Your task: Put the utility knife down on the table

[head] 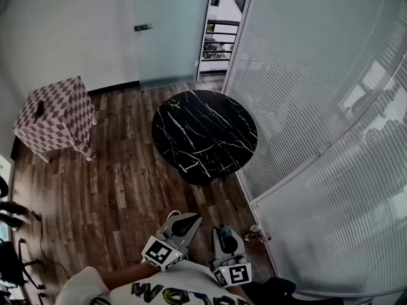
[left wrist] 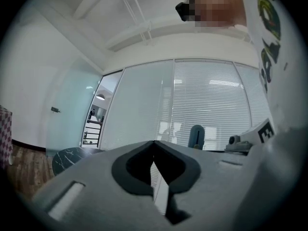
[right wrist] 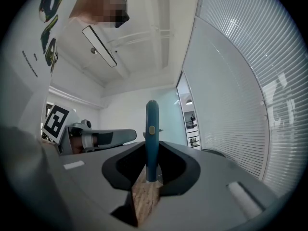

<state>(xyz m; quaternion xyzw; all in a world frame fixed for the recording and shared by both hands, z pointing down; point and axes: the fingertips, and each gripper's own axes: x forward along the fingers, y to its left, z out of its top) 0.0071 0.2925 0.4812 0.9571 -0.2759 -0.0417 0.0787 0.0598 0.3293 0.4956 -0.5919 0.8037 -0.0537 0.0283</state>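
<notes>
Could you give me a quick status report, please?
Left gripper shut, empty. Right gripper shut on the knife. Table ahead, not yet reached. Nothing in the way.

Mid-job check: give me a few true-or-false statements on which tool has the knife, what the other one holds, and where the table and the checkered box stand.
1. The right tool is clamped on a blue utility knife. True.
2. The left tool holds a second knife. False: its jaws meet at the tips with nothing between them.
3. The knife already lies on the round black table. False: it is in the right tool, and the table stands ahead of both tools, apart from them.
4. In the head view, the checkered box stands to the left of the table. True.
</notes>
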